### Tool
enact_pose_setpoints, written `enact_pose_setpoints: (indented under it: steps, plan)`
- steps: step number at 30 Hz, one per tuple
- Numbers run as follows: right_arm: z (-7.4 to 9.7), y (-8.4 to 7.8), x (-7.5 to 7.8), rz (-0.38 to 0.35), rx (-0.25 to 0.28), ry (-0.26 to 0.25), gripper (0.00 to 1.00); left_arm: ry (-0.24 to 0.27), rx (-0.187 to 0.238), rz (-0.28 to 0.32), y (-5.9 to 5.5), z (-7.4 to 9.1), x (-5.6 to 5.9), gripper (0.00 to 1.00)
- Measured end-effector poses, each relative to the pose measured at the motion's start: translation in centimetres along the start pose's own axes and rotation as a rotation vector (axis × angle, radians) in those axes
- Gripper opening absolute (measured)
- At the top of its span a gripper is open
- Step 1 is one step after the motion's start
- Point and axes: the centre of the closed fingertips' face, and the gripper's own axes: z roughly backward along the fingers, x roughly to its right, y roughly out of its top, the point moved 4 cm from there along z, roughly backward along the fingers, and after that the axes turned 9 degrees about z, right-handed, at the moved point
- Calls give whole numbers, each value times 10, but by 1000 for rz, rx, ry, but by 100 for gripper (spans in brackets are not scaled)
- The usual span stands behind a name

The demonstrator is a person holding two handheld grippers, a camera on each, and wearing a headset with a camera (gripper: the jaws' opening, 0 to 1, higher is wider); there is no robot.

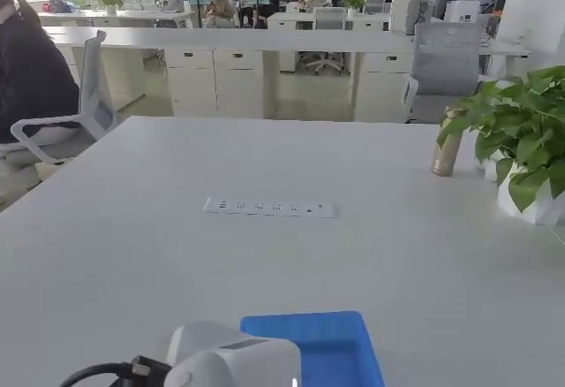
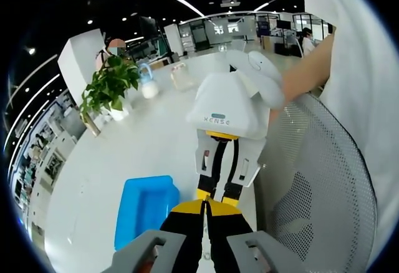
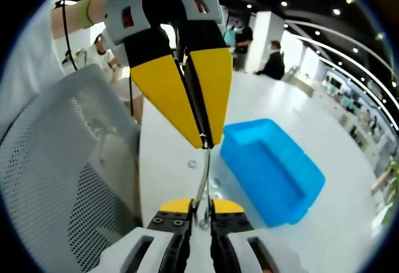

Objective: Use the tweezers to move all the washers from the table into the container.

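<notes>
Metal tweezers (image 3: 202, 176) span the gap between two grippers in the right gripper view. The right gripper (image 3: 201, 209) has its jaws closed on the end at the bottom. The left gripper (image 3: 202, 142) reaches in from above with its broad yellow jaws pinched shut on the other end. A few small washers (image 3: 192, 163) lie on the white table (image 3: 165, 154) beneath the tool, near the blue container (image 3: 293, 192). The step looks like settling the hold on the tweezers between the two grippers. To do it well, one gripper should keep a firm clamp while the other lets go or shifts, so the thin tool cannot twist or drop. The working tips should end up free and aimed down at the washers.

In the left gripper view the two grippers are nose to nose in one line, low over the table. Their yellow tips meet and both pairs of jaws are pressed together. The container is just left of them and a mesh chair back (image 2: 312, 192) is to the right.

In the head view the container sits at the near table edge, with a gripper's white body (image 1: 231, 359) just beside it — which side it is, I cannot tell.
</notes>
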Motion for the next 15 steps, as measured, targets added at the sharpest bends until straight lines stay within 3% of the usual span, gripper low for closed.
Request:
enact_pose_setpoints:
  steps: [5,13,15]
  plan:
    - [0,-4,-1,-20,-11,5,8,-5,-24,-18,1,-1,-2,0]
    - [12,10,5,-77,88,-23,6,-29,-27,-40,6,-5,0,0]
    - [12,8,4,-89,89,-14,5,-32,-25,-40,7,-6,1,0]
